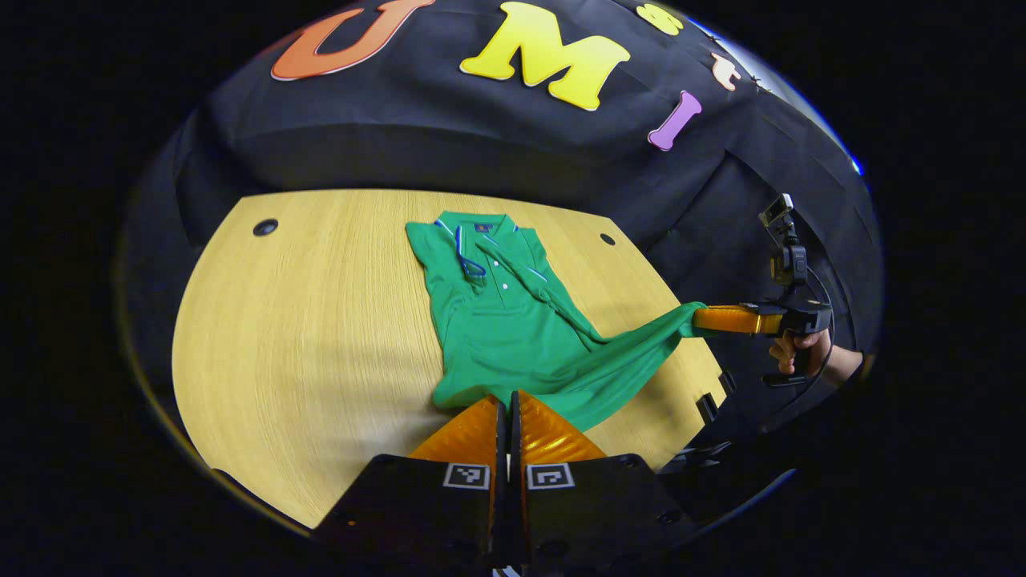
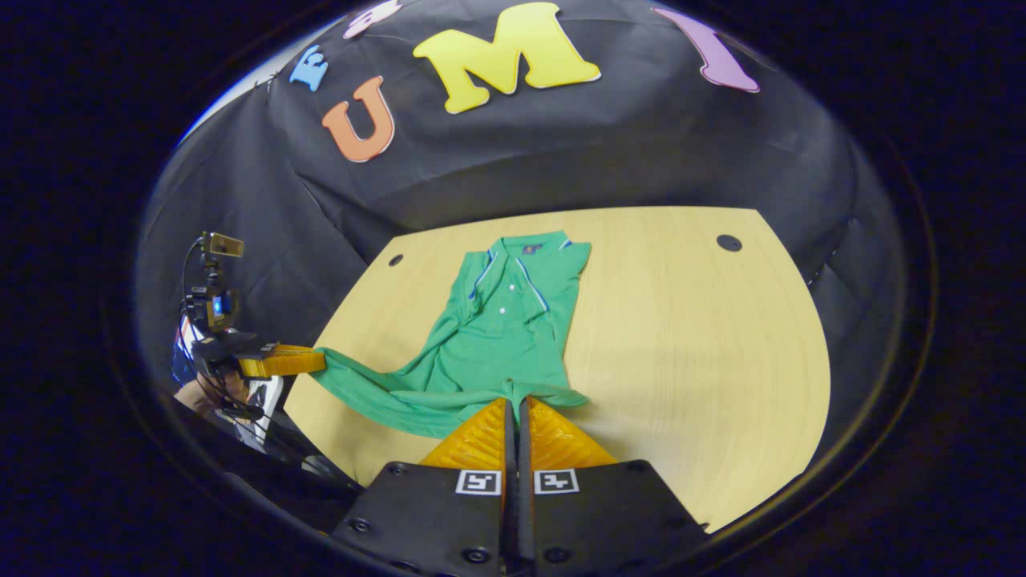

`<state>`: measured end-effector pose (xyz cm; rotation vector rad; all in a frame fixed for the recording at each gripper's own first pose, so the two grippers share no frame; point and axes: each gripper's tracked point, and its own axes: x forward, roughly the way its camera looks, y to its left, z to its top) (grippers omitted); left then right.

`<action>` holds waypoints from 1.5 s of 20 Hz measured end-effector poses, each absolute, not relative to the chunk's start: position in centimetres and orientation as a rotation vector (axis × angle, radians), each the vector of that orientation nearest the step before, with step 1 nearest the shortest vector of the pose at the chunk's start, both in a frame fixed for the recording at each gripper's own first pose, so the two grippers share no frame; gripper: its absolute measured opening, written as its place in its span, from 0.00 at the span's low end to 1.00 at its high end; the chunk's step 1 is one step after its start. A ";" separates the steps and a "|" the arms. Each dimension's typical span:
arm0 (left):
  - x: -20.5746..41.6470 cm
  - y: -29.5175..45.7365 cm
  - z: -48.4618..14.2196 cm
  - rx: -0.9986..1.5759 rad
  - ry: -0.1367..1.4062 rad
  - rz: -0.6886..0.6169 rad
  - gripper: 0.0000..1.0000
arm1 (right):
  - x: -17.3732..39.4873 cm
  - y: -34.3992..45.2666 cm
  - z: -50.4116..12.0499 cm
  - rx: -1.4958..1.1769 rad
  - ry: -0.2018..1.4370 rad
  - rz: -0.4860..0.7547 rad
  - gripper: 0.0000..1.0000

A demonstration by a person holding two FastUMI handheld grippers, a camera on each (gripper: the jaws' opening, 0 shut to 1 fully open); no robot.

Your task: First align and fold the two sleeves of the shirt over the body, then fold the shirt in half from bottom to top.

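Wooden bench carries the green polo shirt, sleeves folded over its body. Left gripper view: the left gripper clamps the hem, the right gripper pinches another hem corner beyond the edge. Right gripper view: the grippers trade places, and a hand appears.

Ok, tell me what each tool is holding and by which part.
Both hold the green shirt by its bottom hem: the left tool at one corner, the right tool at the other, lifted off the table.
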<state>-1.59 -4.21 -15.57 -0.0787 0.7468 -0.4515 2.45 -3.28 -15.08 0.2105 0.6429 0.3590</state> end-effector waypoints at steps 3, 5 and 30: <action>1.1 -4.2 -13.1 -0.075 0.688 -0.443 0.03 | 4.3 -3.3 -12.9 0.212 0.607 0.357 0.00; 2.6 -3.8 -12.0 -0.065 0.661 -0.422 0.03 | 5.8 -2.7 -11.7 0.224 0.590 0.352 0.01; 23.5 -0.9 -10.6 0.023 0.476 -0.307 0.03 | 27.2 -3.9 -8.8 0.205 0.503 0.257 0.01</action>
